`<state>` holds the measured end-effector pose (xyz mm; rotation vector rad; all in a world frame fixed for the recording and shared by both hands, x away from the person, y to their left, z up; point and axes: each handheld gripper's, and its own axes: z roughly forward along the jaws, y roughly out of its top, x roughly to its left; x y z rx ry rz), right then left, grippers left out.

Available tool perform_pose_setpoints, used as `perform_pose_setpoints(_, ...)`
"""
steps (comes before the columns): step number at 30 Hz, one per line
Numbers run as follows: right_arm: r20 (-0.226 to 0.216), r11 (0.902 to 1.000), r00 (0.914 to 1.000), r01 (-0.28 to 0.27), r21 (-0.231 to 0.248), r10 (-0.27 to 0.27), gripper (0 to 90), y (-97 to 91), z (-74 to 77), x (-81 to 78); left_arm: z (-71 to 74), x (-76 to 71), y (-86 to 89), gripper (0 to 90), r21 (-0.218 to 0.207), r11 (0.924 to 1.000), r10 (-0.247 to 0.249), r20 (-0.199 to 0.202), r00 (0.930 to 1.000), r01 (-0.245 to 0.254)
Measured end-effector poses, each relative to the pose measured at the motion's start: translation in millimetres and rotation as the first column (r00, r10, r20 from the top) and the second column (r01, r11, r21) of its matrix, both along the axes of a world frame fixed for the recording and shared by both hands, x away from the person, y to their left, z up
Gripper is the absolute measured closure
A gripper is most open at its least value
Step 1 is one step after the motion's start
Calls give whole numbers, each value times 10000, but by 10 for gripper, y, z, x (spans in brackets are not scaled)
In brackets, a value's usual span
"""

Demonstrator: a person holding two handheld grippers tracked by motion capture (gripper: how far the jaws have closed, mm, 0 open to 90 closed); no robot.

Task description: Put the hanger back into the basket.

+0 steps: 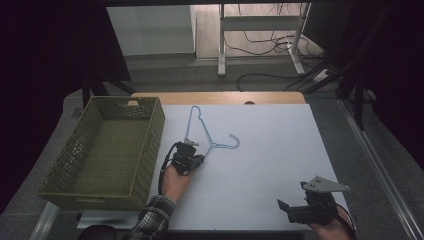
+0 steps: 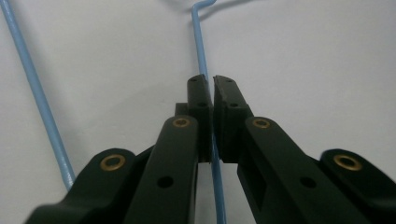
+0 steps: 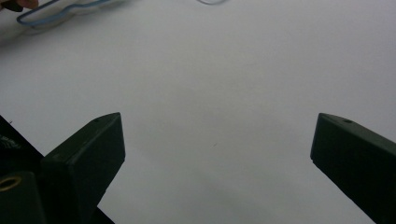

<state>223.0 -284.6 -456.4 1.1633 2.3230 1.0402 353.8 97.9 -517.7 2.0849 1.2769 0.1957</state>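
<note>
High view: a blue wire hanger (image 1: 205, 131) lies flat on the white table (image 1: 270, 150), just right of a green woven basket (image 1: 107, 150) that stands at the table's left edge. The basket's interior appears bare, though its near corner is dim.

Left hand-held gripper (image 1: 192, 152): positioned at the hanger's lower bar, near the point where the wire bends toward the hook. In the left gripper view the jaws stand almost fully closed on the thin blue wire (image 2: 201, 60), which runs up between them and emerges beyond the tips; only a hairline gap remains. A second length of the hanger crosses the left of that view, cut off by the frame. Whether the hanger is lifted off the surface cannot be determined. The left hand (image 1: 175, 182) and a plaid sleeve (image 1: 152, 220) enter from the bottom edge; the sleeve is partly cut off.

Right hand-held gripper (image 1: 292, 210): at the table's near right corner, well apart from the hanger, carrying a grey three-cornered plate. The right gripper view shows its jaws spread wide with bare table between them, holding nothing. The hanger appears blurred at that view's top left.

Beyond the table, the floor, cables and a frame leg are visible; the surroundings are too dark to make out
</note>
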Motion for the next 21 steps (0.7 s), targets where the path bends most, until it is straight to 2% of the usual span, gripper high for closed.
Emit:
perform_pose_setpoints(6,25,9999,9999,-134,-33,134,31,48,11,31,45,-19,59,870,-397,9992,-13,-3,10000,13)
perform_pose_setpoints(13,-37,9999,9999,-113,-99,112,30,176,73,212,26,-28,84,870,-575,9983,-44,-99,9999,38)
perform_pose_setpoints(15,-163,9993,9997,-163,-350,157,23,264,81,335,30,-32,83,870,-612,9981,-33,-86,10000,28)
perform_pose_setpoints(16,-163,9993,9997,-163,-350,157,23,264,81,335,33,-35,81,870,-671,9977,0,-65,10000,-5)
perform_pose_setpoints(19,-179,9968,9992,-361,-708,349,3,406,100,550,45,-41,91,870,-731,9973,-49,-66,10000,44)
perform_pose_setpoints(21,-117,9972,9992,-397,-627,391,0,469,119,674,53,-42,99,869,-778,9970,-44,-67,10000,39)
